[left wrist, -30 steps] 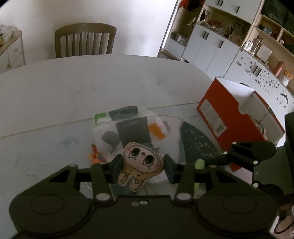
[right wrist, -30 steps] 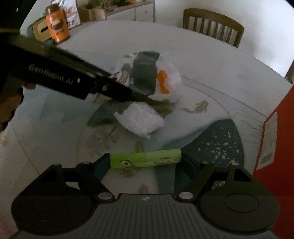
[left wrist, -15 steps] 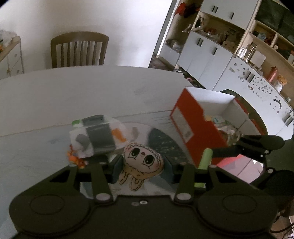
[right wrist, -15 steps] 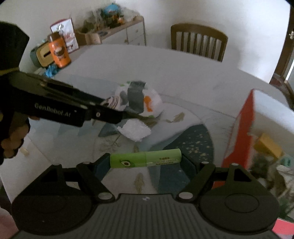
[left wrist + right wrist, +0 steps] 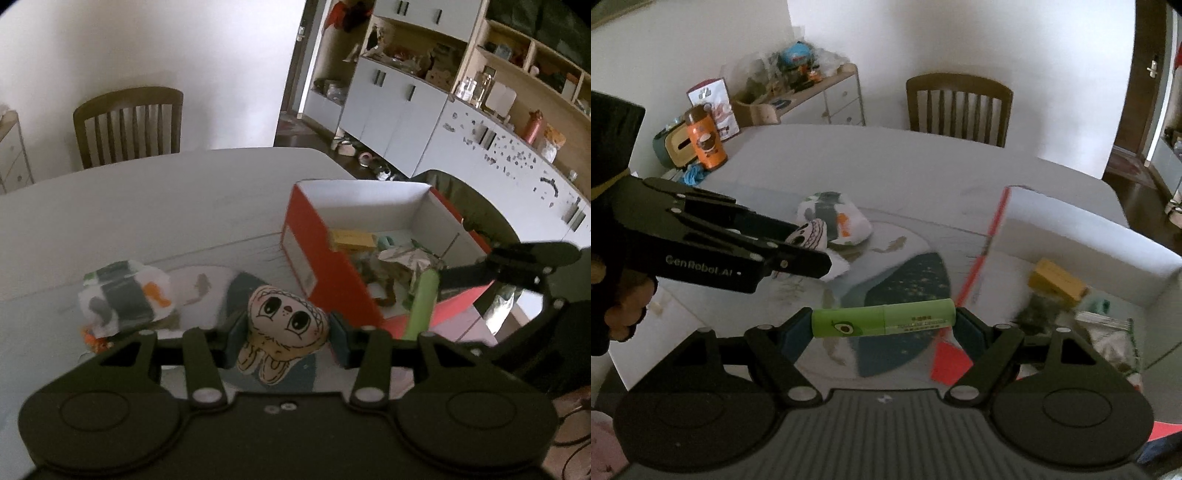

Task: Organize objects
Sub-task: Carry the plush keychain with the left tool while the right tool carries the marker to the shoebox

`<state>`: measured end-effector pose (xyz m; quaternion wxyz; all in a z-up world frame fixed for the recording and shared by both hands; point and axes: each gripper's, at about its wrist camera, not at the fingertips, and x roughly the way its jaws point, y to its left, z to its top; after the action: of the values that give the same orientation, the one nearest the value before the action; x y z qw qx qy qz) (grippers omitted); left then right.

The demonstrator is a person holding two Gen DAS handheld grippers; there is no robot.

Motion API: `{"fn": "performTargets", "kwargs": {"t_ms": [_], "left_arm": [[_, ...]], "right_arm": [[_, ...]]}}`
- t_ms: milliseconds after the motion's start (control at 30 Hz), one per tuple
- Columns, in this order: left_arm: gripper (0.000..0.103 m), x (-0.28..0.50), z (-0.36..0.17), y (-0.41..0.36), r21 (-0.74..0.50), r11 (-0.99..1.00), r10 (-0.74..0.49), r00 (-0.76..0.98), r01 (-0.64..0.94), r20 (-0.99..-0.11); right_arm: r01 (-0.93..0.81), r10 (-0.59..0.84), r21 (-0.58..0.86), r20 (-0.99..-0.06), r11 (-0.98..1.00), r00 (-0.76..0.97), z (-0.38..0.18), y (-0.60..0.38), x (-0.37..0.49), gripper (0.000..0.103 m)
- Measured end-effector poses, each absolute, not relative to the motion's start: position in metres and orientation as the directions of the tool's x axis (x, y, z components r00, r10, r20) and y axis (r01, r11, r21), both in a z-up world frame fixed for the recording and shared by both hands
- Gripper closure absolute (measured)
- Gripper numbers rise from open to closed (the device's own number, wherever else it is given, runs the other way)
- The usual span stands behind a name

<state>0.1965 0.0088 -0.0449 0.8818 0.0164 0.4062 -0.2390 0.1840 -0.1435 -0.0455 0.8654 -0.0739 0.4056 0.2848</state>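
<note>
While the red box (image 5: 325, 266) already holds items, left gripper (image 5: 284, 332) clamps a plush toy (image 5: 284, 325), right gripper (image 5: 884, 323) clamps a green tube (image 5: 882, 322), both undelivered

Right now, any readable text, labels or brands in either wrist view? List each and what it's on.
"GenRobot.AI": white lettering on the side of the left gripper, seen from the right wrist.
Green tube in the right gripper: a printed line, too small to read.
Label on the red box: blurred.
Orange bottle: print unreadable.
</note>
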Motion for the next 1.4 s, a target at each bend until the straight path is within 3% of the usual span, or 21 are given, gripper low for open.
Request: {"fn": "performTargets", "kwargs": {"t_ms": [900, 1400], "left_arm": [[0.057, 0.233, -0.062, -0.139, -0.142, 0.850, -0.406, 0.458, 0.507, -0.791], [0.057, 0.266, -0.110, -0.185, -0.083, 0.863, -0.286, 0.348, 0.498, -0.893]], "right_arm": [[-0.403, 0.321, 0.070, -0.733, 0.912, 0.599, -0.049, -0.320, 0.253, 0.021], [-0.363, 0.243, 0.036, -0.804, 0.931, 0.543, -0.095, -0.311, 0.316, 0.021]]}}
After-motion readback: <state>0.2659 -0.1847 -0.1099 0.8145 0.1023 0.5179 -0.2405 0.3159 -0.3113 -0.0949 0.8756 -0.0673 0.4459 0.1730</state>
